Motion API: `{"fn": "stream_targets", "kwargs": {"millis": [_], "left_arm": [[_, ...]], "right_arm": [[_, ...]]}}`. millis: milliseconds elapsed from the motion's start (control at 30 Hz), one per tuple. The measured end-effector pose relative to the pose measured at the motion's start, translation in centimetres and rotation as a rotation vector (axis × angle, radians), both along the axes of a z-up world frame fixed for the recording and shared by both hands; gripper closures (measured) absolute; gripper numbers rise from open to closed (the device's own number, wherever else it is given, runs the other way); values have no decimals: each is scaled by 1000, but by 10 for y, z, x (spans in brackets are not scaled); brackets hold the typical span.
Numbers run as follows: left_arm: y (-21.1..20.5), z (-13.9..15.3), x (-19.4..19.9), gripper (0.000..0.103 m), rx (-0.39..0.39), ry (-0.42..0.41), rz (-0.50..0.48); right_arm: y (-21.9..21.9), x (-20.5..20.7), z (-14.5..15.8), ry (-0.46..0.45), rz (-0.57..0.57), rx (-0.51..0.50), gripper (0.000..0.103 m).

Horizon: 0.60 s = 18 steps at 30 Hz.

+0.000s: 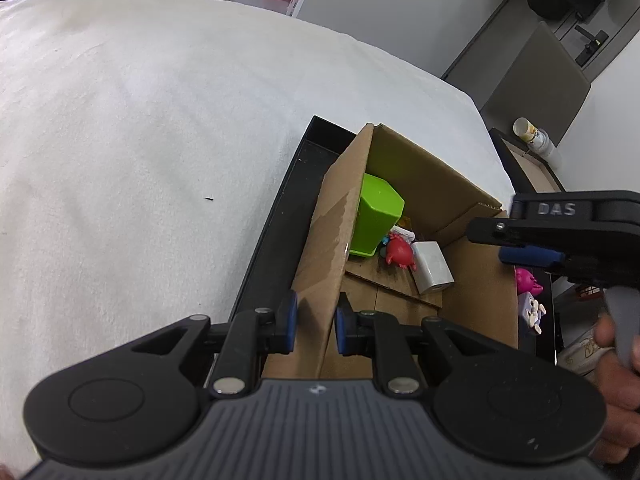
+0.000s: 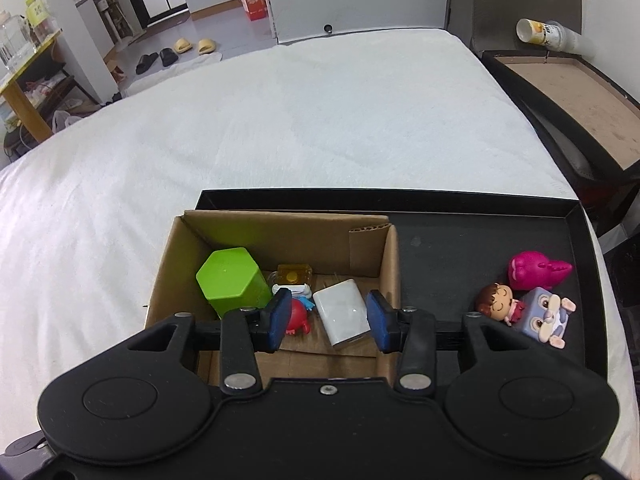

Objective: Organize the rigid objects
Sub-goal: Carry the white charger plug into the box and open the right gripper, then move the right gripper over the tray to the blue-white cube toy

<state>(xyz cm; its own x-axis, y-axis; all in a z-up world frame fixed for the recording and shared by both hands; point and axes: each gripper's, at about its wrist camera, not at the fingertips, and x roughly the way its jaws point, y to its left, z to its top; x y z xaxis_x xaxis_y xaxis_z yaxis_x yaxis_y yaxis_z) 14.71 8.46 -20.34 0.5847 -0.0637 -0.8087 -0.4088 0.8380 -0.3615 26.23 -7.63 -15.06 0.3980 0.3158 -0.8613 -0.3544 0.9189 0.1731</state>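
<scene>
Cardboard box: your left gripper clamps its wall. Right gripper, jaws apart, empty; three toys lie right, nearer it.

I see the cardboard box holding a green hexagonal cup, red figurine and white block (three toys wait on the black tray).

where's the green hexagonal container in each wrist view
Left wrist view: the green hexagonal container sits right of centre, inside the cardboard box, against its left wall, beyond the left gripper.
Right wrist view: it sits left of centre, in the box's left part, just beyond the right gripper's left finger.
Shared landmark: the white rectangular block lies in the box to the container's right in both views.
</scene>
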Motion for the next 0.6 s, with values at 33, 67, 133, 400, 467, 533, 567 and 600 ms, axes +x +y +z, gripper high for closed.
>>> {"fn": "stream_targets", "kwargs": {"millis": [33,67,133,400,467,533,567,600], "left_arm": [[-1,1,0,85,6,-1,0],[-2,2,0,85,13,-2,0],[-2,2,0,85,12,4,-3],[-3,8,-2,85,16,-15,6],[-5,7,-2,86,31,-16,2],[-6,6,-2,87,39,-14,1],[-7,6,-2,88,43,-13,1],[-7,6,-2,88,46,-14,2]], "right_arm": [[-3,-1,2,1,-1,7,60],[-5,-2,4,1,-1,12,59],[-10,-4,8,0,-3,20,56],[-38,-9,23,-20,-8,37,41],[-48,-9,26,-27,-20,42,36],[-57,-9,28,-28,-31,48,33],[-62,-9,28,-28,-36,51,31],[-67,-9,28,-29,-41,53,28]]}}
